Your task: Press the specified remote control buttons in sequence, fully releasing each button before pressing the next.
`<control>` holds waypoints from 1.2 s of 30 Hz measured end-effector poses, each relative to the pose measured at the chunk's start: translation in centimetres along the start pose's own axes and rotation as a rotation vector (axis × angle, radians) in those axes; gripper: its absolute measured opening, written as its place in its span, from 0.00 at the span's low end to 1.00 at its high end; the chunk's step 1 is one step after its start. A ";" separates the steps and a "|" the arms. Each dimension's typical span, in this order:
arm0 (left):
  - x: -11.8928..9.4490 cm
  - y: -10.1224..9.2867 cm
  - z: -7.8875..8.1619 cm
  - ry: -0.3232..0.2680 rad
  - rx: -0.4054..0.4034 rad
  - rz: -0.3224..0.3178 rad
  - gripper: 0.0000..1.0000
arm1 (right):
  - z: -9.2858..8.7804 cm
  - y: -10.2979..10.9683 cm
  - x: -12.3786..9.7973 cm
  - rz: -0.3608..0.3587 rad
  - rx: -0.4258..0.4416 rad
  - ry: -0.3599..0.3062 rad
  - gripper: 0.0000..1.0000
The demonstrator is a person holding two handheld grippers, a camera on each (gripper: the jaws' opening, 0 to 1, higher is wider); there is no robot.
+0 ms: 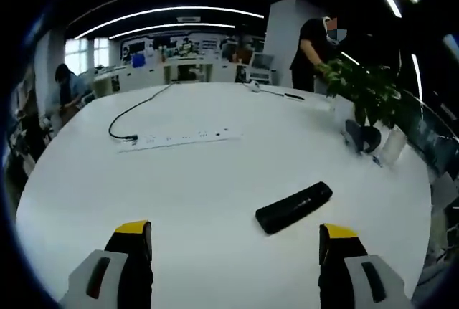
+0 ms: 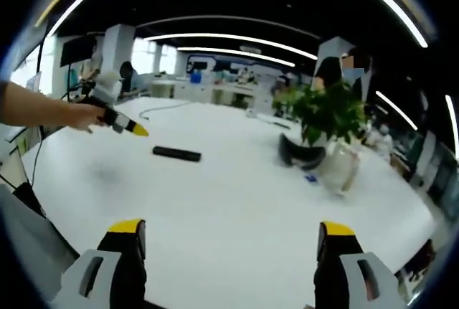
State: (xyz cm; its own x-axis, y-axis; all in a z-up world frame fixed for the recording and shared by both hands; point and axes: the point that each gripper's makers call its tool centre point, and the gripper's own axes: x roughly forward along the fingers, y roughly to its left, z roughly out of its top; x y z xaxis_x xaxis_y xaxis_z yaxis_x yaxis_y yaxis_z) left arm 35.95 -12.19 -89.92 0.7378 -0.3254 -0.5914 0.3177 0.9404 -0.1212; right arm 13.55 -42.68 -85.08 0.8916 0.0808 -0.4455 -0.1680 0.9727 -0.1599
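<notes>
While the remote control (image 1: 294, 207) lies flat on the white counter (image 1: 201, 180), the relation that governs the coming move is its position ahead of the left claw (image 1: 235, 241): in the left gripper view it sits just forward of the jaw tips and offset toward the right jaw, near but not touching. Its long axis runs diagonally across the claw's line of approach, the far end angled away to the right. Both jaws of the left claw stand wide apart and grip nothing. In the right gripper view the same remote control (image 2: 176, 154) lies well ahead and to the left of the right claw (image 2: 229, 241), whose jaws are likewise spread and empty; the left claw's yellow tip (image 2: 133, 128), carried by a hand (image 2: 79, 117), hovers near the remote's end. Judgement: the left claw is the nearer and is the likely pressing tool. A potted plant (image 2: 326, 119) stands to the right, well apart from the remote. Button positions are too small to resolve.
</notes>
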 end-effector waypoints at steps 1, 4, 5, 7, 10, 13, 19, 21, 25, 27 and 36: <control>-0.5 -0.1 -0.1 -0.009 0.002 -0.001 1.00 | 0.3 -0.1 -0.1 -0.001 0.009 -0.015 0.97; -2.6 -0.8 -0.8 -0.033 0.010 -0.005 1.00 | 0.2 -0.2 0.0 -0.004 0.017 -0.008 0.98; -3.2 -1.1 -0.9 -0.045 0.007 -0.008 1.00 | 0.1 -0.2 0.0 -0.006 0.011 -0.007 0.97; -4.7 -2.0 -1.3 -0.078 0.001 -0.023 1.00 | 0.4 -0.3 -0.1 -0.013 0.006 -0.019 0.97; -6.6 -2.6 -2.0 -0.095 0.024 -0.015 1.00 | 0.5 -0.7 -0.2 -0.021 0.019 -0.030 0.97; -8.5 -3.3 -2.4 -0.127 -0.014 -0.023 1.00 | 0.5 -0.6 -0.2 -0.022 0.014 -0.025 0.98; -11.5 -3.8 -4.3 -0.153 -0.030 0.002 1.00 | 1.0 -1.2 -0.5 -0.030 0.046 -0.045 0.99; -12.4 -3.9 -4.8 -0.171 -0.044 0.006 1.00 | 1.4 -1.7 -0.8 -0.040 0.082 -0.069 0.99; -14.7 -5.0 -5.3 -0.223 -0.057 -0.021 1.00 | 1.7 -2.7 -0.8 -0.057 0.089 -0.072 0.98; -15.4 -5.4 -5.6 -0.239 -0.011 -0.012 1.00 | 1.5 -3.2 -0.6 -0.069 0.073 -0.064 0.98; -17.5 -5.1 -8.6 -0.224 -0.035 0.060 1.00 | 0.7 -5.5 -0.7 -0.102 0.075 -0.042 0.96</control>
State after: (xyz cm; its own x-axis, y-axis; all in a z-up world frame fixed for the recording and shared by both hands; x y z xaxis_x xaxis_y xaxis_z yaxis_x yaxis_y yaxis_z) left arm 16.34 -10.46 -85.82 0.8696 -0.2791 -0.4072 0.2516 0.9602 -0.1208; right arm 14.15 -47.97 -83.23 0.9197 -0.0119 -0.3925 -0.0450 0.9897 -0.1356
